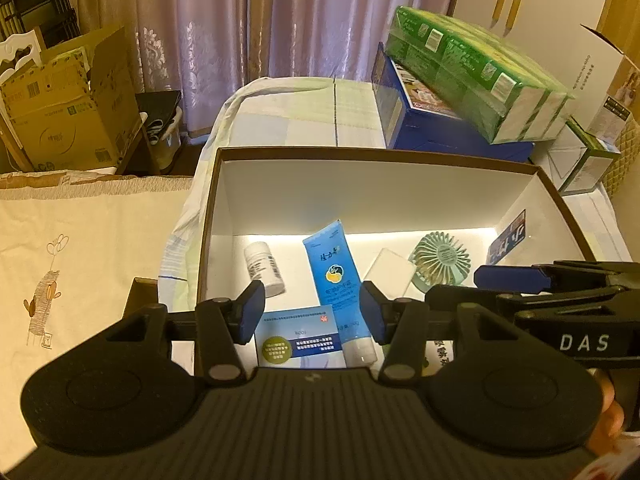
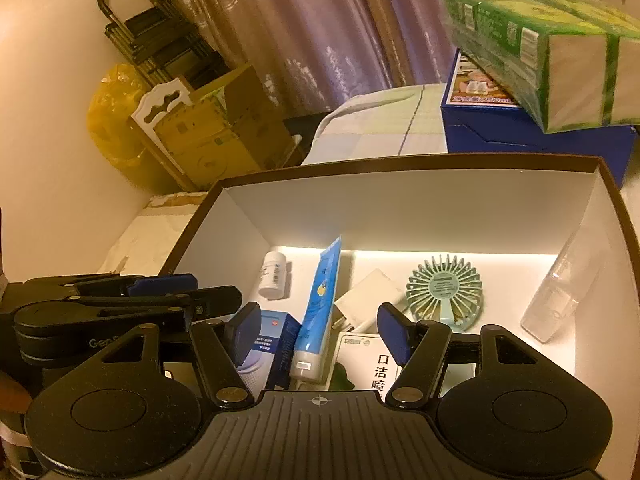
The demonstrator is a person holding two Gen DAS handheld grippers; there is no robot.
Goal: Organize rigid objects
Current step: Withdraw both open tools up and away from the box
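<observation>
An open white box with a brown rim point(image 1: 216, 200) point(image 2: 400, 160) holds a white pill bottle point(image 1: 264, 268) point(image 2: 274, 274), a blue tube point(image 1: 334, 276) point(image 2: 320, 300), a blue-and-white carton point(image 1: 300, 336) point(image 2: 276, 344), a white adapter point(image 1: 390, 270) point(image 2: 372, 292) and a mint fan point(image 1: 440, 260) point(image 2: 444, 292). My left gripper point(image 1: 312, 304) hangs open above the tube and carton, touching neither. Beside it my right gripper point(image 2: 320, 322) stands open over the tube and a white lettered pack point(image 2: 372, 364), with nothing between its pads.
A clear bottle point(image 2: 560, 300) and a blue card point(image 1: 508, 240) lean on the box's right wall. Green tissue packs point(image 1: 472, 76) lie on a blue carton point(image 1: 420, 120) behind the box. A cardboard box point(image 1: 68, 120) stands far left, with a cream cloth point(image 1: 80, 260) below it.
</observation>
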